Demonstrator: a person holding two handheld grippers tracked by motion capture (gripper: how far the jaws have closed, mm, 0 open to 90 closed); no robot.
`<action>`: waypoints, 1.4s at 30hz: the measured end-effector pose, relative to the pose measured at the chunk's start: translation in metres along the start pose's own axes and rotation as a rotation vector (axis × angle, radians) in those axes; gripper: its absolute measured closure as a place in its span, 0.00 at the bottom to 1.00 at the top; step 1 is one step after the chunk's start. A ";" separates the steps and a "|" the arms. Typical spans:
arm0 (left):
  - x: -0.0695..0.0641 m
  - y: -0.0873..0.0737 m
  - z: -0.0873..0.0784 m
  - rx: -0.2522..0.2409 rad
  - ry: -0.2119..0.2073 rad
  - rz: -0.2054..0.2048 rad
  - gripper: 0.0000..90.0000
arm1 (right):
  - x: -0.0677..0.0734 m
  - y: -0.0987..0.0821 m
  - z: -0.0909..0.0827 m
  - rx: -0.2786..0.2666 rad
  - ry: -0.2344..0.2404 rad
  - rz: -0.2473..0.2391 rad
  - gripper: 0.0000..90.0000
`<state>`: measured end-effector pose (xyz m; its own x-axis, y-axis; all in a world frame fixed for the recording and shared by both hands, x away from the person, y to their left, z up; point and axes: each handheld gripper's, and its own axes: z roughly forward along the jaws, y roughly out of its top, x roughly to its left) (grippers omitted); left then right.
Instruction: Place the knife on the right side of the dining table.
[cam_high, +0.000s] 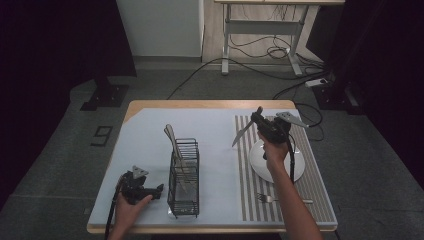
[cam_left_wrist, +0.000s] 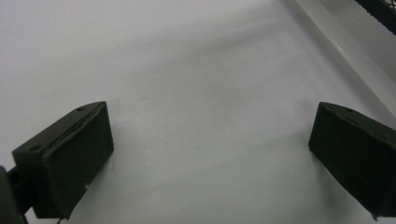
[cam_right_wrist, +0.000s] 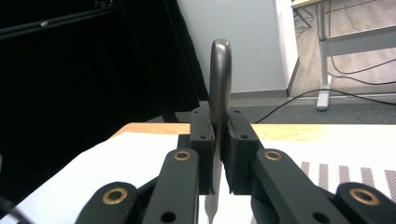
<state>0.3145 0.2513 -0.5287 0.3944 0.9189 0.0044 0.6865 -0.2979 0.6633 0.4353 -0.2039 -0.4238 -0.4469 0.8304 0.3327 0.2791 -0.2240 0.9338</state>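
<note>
Aloft, knife (cam_high: 243, 132) clamped between right gripper (cam_high: 261, 121), blade slanting down-left above table (cam_high: 215, 120)

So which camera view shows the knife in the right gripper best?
The high view: the whole knife hangs from the right gripper, blade slanting down-left. The right gripper view gives it edge-on, clamped between the fingers.

your silver knife (cam_high: 243, 133) sits between black fingers (cam_right_wrist: 203, 154); the counter (cam_high: 210, 104) edge is pale wood under a light blue-grey mat (cam_high: 145, 145), beside a beige-and-white striped placemat (cam_high: 320, 195) (white plate (cam_high: 257, 160), black wire rack (cam_high: 183, 176)).
</note>
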 end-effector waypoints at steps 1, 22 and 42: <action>0.000 0.000 0.000 0.000 0.000 0.000 0.00 | -0.002 0.001 0.001 -0.004 -0.003 0.005 0.93; 0.000 0.000 0.000 0.000 0.000 0.000 0.00 | -0.037 0.008 0.021 -0.053 -0.083 0.055 0.93; 0.000 0.000 0.000 -0.001 0.000 0.000 0.00 | -0.061 0.006 0.037 -0.093 -0.121 0.075 0.92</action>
<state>0.3145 0.2514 -0.5287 0.3946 0.9189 0.0043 0.6862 -0.2978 0.6637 0.4955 -0.2366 -0.4431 -0.3204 0.8637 0.3890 0.2251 -0.3295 0.9169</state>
